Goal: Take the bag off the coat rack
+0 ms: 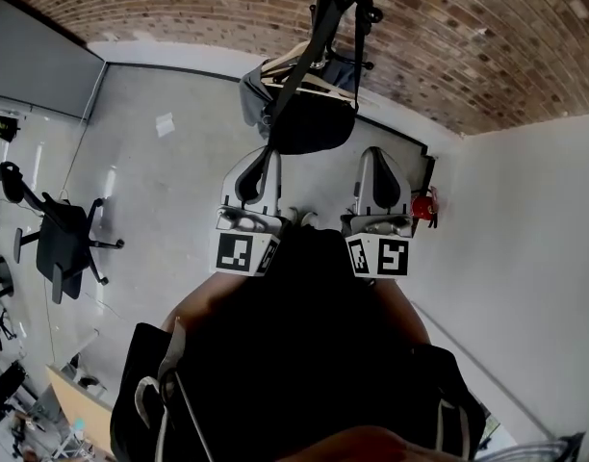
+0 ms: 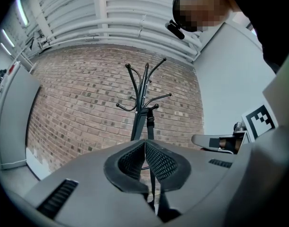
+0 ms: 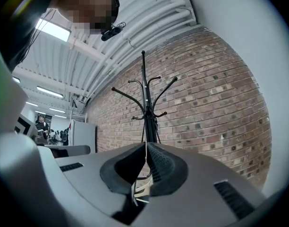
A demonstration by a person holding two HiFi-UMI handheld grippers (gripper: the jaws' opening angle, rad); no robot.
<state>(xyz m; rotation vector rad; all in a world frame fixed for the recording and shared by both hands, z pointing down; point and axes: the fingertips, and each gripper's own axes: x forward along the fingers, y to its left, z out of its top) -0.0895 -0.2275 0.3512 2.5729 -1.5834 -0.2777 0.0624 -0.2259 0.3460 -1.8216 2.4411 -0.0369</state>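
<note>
Before the coat rack point(image 2: 140, 119), the left gripper point(image 2: 144, 144) has its jaws pinched on the strap point(image 1: 293, 77) of the bag point(image 1: 312, 128). The right gripper point(image 3: 146, 149) has its jaws closed and empty. A sideways pull could snag the strap and topple the rack.

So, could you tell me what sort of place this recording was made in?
Most likely an office or lab in a converted industrial building: it has a bare red brick wall, white exposed pipes running along the ceiling, and a black wheeled office chair.
</note>
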